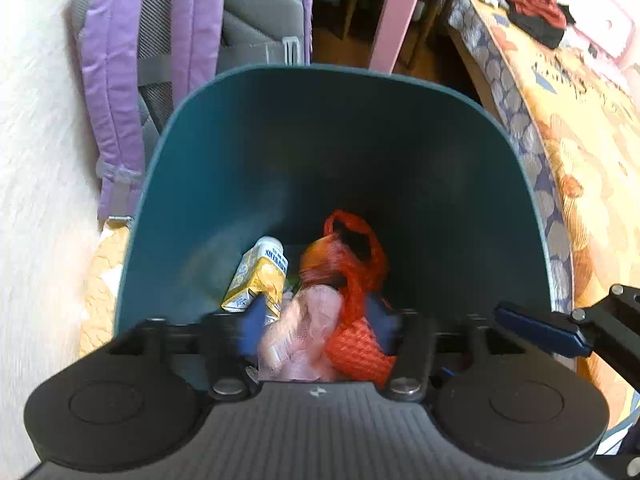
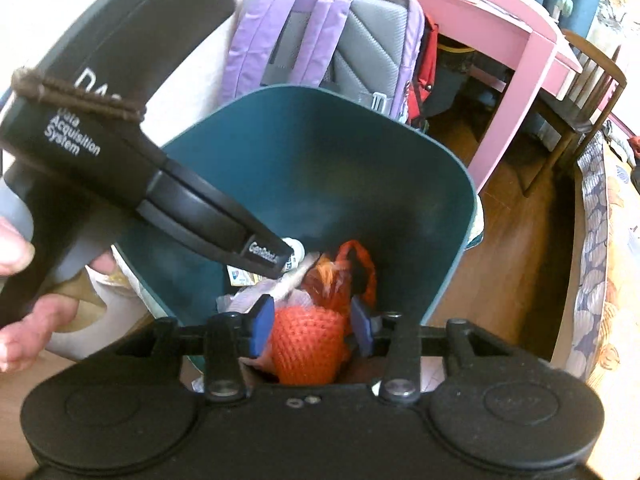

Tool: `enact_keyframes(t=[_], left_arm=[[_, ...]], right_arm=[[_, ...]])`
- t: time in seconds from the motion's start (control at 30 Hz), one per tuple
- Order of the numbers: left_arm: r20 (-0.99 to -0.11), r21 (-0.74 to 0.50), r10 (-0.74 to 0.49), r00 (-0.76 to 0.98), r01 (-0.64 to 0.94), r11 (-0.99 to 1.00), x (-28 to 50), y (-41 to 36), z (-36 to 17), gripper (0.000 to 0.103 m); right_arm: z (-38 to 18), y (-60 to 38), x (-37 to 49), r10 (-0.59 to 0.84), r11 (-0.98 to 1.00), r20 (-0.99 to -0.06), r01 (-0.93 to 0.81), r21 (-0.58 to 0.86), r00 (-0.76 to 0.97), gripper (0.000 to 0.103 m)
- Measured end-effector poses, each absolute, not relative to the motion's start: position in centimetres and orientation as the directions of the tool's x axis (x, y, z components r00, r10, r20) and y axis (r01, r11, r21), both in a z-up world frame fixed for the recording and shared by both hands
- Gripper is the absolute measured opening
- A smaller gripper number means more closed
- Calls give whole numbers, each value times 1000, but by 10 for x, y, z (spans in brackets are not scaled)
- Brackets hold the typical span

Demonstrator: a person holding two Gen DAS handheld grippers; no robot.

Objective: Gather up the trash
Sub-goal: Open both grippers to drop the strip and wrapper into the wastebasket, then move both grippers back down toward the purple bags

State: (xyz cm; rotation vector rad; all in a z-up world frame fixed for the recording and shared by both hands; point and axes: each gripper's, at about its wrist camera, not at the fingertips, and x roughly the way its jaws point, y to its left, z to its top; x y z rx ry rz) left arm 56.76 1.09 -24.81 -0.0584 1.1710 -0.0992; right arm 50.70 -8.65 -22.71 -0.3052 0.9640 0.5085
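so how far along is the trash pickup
A yellow carton already lies in the teal bin. In hand: the left gripper holds pink plastic and the right gripper holds orange netting, both over the bin. Left: releasing them.

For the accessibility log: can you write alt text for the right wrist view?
The right tongs grip an orange mesh bag over a teal trash bin. The left tongs reach into the bin from the left; a purple backpack stands behind.
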Motion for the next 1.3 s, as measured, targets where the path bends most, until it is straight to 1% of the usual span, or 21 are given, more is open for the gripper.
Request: enact_keyframes(t=[0.23, 0.37, 0.53, 0.73, 0.77, 0.8, 0.9, 1.0, 1.03, 1.07, 1.17, 1.23, 1.3], left_arm=[[-878, -118, -136, 459, 68, 991, 539, 15, -214, 61], [-850, -121, -142, 508, 75, 990, 515, 17, -194, 61], [-812, -87, -124, 570, 91, 992, 476, 15, -171, 61], [-775, -105, -153, 614, 113, 988, 424, 14, -153, 61], [-771, -108, -157, 618, 116, 987, 417, 15, -152, 63], [-766, -108, -156, 624, 115, 987, 408, 16, -151, 66], [-760, -112, -158, 630, 113, 987, 387, 20, -152, 67], [-762, -94, -134, 634, 96, 991, 368, 25, -159, 69], [-762, -89, -124, 636, 88, 992, 363, 26, -162, 72], [-761, -84, -116, 638, 79, 993, 358, 28, -165, 72], [-758, -86, -96, 646, 46, 995, 345, 36, -178, 74], [-758, -96, -87, 646, 20, 995, 339, 42, -190, 81], [-760, -111, -86, 644, 1, 994, 334, 49, -204, 81]], right_arm=[[-208, -101, 489, 310, 826, -816, -563, -22, 488, 42], [-195, -112, 472, 343, 824, -800, -567, 3, 493, 42], [-179, -125, 448, 384, 821, -774, -569, 37, 503, 42], [-161, -138, 411, 426, 809, -737, -585, 50, 525, 42], [-159, -140, 404, 434, 808, -731, -587, 56, 526, 42], [-158, -143, 398, 439, 808, -728, -586, 64, 526, 42], [-160, -152, 380, 451, 813, -721, -576, 88, 526, 45], [-167, -160, 362, 459, 820, -721, -561, 118, 520, 48], [-171, -161, 357, 458, 822, -722, -556, 121, 519, 53], [-175, -163, 351, 457, 825, -723, -551, 127, 518, 56], [-193, -167, 335, 448, 833, -732, -537, 133, 513, 59], [-207, -167, 324, 439, 837, -741, -531, 132, 508, 62], [-223, -166, 314, 436, 841, -749, -523, 141, 499, 64]])
